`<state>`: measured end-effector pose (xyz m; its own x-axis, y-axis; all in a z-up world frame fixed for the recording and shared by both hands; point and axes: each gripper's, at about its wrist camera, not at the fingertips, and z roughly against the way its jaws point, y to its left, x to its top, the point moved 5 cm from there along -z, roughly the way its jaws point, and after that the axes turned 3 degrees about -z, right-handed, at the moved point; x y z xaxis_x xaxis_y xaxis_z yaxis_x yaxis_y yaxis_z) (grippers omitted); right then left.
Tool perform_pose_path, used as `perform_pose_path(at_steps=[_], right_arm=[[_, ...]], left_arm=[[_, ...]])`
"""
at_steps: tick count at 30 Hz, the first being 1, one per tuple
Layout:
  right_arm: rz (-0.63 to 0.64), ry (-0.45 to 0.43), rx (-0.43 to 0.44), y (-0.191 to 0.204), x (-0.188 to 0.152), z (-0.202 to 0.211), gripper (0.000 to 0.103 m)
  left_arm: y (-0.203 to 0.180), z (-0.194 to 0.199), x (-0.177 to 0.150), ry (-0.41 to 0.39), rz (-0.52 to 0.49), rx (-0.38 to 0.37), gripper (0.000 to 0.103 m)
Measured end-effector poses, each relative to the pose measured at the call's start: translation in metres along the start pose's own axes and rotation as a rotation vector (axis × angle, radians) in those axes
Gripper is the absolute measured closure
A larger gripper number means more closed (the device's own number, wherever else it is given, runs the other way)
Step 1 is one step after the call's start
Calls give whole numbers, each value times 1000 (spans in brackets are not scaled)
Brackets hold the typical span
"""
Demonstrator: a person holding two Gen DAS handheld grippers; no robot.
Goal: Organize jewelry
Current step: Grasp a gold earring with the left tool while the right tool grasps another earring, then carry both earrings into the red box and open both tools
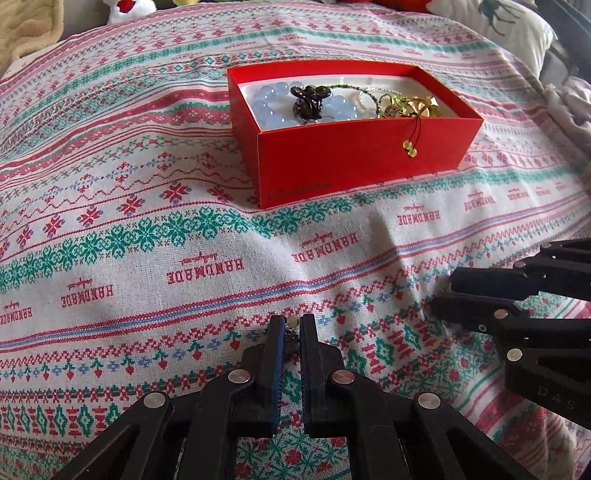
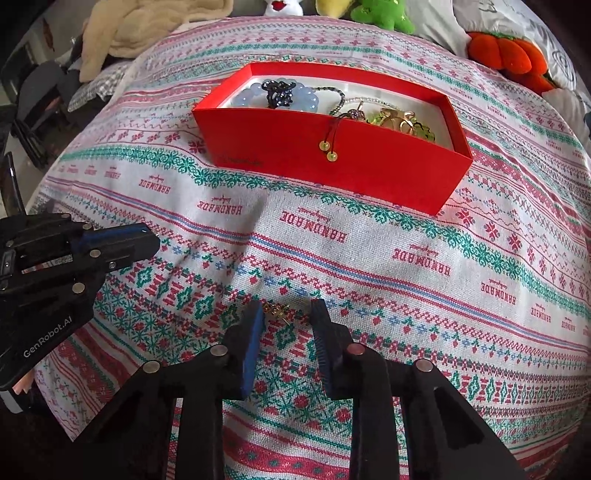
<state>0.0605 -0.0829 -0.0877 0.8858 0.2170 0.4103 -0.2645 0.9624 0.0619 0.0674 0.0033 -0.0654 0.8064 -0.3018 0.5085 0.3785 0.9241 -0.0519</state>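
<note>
An open red box [image 1: 354,147] [image 2: 332,162] sits on the patterned cloth and holds blue beads [image 1: 269,107], a dark hair clip [image 1: 308,99] and gold and green jewelry [image 1: 406,107]. Two small gold beads on a cord [image 1: 409,147] hang over its front wall. My left gripper [image 1: 291,328] is nearly shut on a small dark piece with a pale bead [image 1: 293,322], low over the cloth. My right gripper [image 2: 286,314] is open, its fingers on either side of a small gold piece [image 2: 275,309] lying on the cloth.
The bed is covered by a red, green and white knitted-pattern cloth [image 1: 184,240]. Plush toys [image 2: 384,14] and pillows [image 1: 513,26] lie along the far edge. A beige blanket [image 2: 140,29] lies at the far left.
</note>
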Motion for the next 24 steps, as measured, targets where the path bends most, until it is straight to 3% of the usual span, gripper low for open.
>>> perform_pose_path(at_steps=[5, 24], right_arm=[[15, 10, 10, 5, 4, -2, 94], [-114, -30, 50, -27, 14, 32, 94]], left_arm=[[1, -2, 4, 6, 0, 4, 101], [-4, 17, 27, -26, 12, -5, 101]])
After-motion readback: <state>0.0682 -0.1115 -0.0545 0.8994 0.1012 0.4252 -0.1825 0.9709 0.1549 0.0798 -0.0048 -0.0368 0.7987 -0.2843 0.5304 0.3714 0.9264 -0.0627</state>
